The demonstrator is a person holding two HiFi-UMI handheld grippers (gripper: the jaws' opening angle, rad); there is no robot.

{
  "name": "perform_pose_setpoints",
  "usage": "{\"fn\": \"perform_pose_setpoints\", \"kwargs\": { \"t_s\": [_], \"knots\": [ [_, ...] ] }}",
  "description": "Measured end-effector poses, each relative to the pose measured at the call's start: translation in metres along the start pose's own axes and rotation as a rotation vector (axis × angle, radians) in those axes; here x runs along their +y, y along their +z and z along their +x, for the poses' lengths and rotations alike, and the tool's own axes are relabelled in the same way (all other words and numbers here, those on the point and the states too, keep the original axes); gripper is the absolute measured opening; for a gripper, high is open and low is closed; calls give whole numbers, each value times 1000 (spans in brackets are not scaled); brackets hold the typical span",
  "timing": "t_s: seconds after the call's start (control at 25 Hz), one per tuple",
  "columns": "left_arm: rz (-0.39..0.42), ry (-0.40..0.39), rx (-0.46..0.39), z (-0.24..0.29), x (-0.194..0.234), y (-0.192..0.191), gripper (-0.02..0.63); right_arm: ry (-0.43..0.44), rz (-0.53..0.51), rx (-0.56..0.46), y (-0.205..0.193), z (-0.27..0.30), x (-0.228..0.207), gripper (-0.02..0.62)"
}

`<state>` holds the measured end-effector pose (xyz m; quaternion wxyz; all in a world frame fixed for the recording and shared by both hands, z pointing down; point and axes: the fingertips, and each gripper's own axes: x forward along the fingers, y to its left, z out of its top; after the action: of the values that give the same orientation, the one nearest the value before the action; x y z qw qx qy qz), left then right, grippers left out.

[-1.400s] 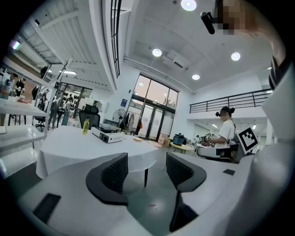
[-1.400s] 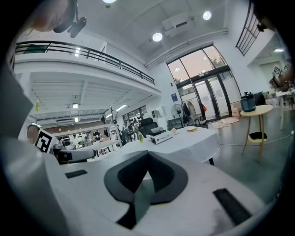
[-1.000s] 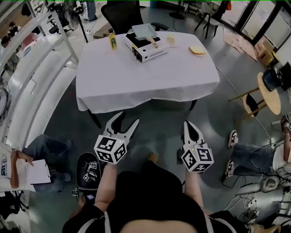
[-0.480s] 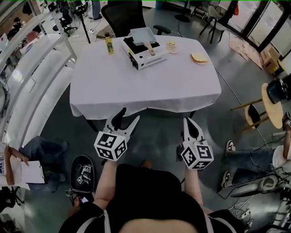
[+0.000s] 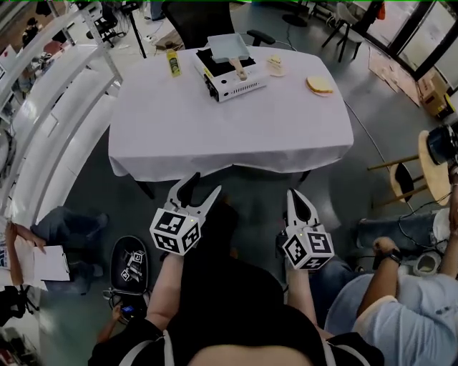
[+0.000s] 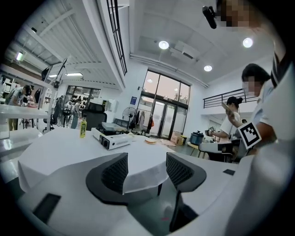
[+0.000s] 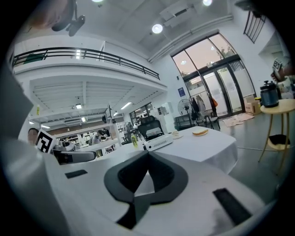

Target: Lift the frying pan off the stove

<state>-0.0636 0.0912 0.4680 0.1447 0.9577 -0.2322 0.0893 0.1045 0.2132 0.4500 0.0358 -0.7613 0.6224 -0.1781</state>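
Note:
The square grey frying pan [image 5: 227,48] with a wooden handle [image 5: 239,68] sits on a white portable stove [image 5: 232,80] at the far side of a white-clothed table [image 5: 229,136]. Both grippers hang over the floor just short of the table's near edge, far from the pan. My left gripper [image 5: 195,191] is open with nothing between its jaws. My right gripper [image 5: 293,197] is shut and empty, its tips meeting. The left gripper view shows the stove [image 6: 112,139] small beyond the open left gripper [image 6: 146,170]. The right gripper view shows the stove [image 7: 158,143] past the closed right gripper [image 7: 147,155].
A yellow bottle [image 5: 172,62] stands left of the stove, a small dish [image 5: 275,66] and a sandwich [image 5: 320,86] to its right. A black chair [image 5: 193,18] is behind the table. A black bag [image 5: 132,268], seated people [image 5: 390,304] and a round stool [image 5: 436,154] surround me.
Both grippers have come nearer to the table's near edge. A person in a light shirt has come into view at the lower right.

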Motion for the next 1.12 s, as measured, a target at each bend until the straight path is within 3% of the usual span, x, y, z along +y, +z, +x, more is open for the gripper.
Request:
{"fn": "perform_pose_setpoints", "kwargs": {
  "t_s": [0.44,0.8,1.12],
  "knots": [
    [-15,-9,0,64,28,26,266,24,0,15,23,69,-19,3],
    [-7,-23,-20,146,90,87,266,13,-13,-15,79,171,-39,3],
    [-20,-35,-31,210,144,118,265,-1,-27,-27,108,254,-51,3]
  ]
}}
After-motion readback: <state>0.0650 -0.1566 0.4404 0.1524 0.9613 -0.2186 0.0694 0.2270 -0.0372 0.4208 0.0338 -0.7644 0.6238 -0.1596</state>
